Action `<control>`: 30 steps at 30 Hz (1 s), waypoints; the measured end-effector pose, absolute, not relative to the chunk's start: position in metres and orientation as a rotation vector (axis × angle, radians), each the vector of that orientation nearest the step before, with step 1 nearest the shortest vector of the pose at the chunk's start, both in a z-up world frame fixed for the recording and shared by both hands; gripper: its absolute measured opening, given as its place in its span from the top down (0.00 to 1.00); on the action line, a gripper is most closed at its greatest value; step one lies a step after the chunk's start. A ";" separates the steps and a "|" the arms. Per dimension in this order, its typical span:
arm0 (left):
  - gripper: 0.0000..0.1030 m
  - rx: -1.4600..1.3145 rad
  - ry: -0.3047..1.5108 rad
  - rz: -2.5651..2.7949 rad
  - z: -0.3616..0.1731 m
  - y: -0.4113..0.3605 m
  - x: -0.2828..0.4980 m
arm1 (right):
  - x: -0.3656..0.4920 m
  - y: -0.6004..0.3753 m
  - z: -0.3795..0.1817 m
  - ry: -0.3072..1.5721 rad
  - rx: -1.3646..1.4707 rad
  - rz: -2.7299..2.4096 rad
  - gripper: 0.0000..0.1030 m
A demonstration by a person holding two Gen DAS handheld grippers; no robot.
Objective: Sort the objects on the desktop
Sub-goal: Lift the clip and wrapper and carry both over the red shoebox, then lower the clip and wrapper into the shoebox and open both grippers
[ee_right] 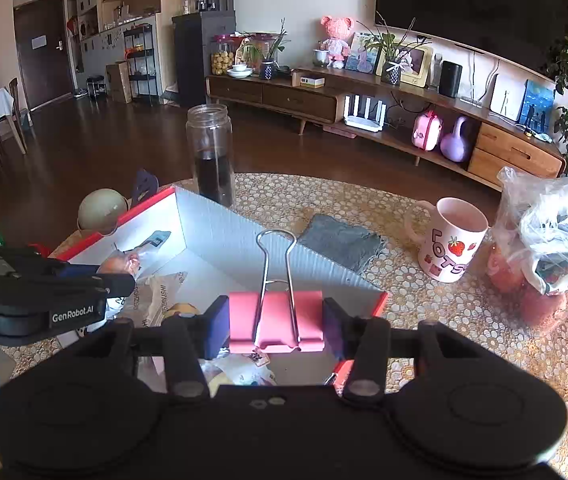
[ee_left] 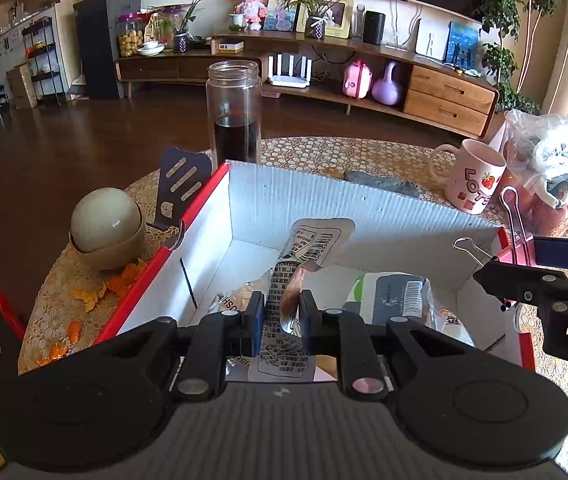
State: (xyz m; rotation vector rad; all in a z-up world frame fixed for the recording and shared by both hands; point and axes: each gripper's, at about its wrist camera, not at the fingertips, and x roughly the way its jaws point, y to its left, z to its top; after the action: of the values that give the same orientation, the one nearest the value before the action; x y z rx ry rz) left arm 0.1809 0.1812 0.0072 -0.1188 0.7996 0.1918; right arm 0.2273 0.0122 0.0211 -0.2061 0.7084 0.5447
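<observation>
From your left wrist view, the left gripper has its jaws nearly together, pinching a thin snack packet whose long axis runs away from you, its barcode end rising ahead over the open cardboard box. The packet hangs above the box floor, where another wrapped pack already lies, so the drop looks to be straight down with room on either side; the red-edged left wall sits close by. To the right, your right gripper reaches in over the box's near right corner. From your right wrist view, the right gripper clamps a pink binder clip by its two ends, wire handles standing up and pointing away. It hovers over the box's right-hand corner, with the interior lying down and left of the fingers. The mug and grey cloth sit beyond the far wall, clear of your path. Your left gripper crowds the left side, so keep apart.
</observation>
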 end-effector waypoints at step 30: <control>0.83 -0.015 0.880 0.163 -0.024 0.177 0.204 | 0.238 0.028 -0.015 0.757 -0.258 0.556 0.46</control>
State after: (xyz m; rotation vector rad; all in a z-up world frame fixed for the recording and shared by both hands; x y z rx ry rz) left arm 0.2039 0.1765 -0.0236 -0.0147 0.8801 0.1632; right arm 0.2377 0.0279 -0.0153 -0.2579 0.7567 0.5564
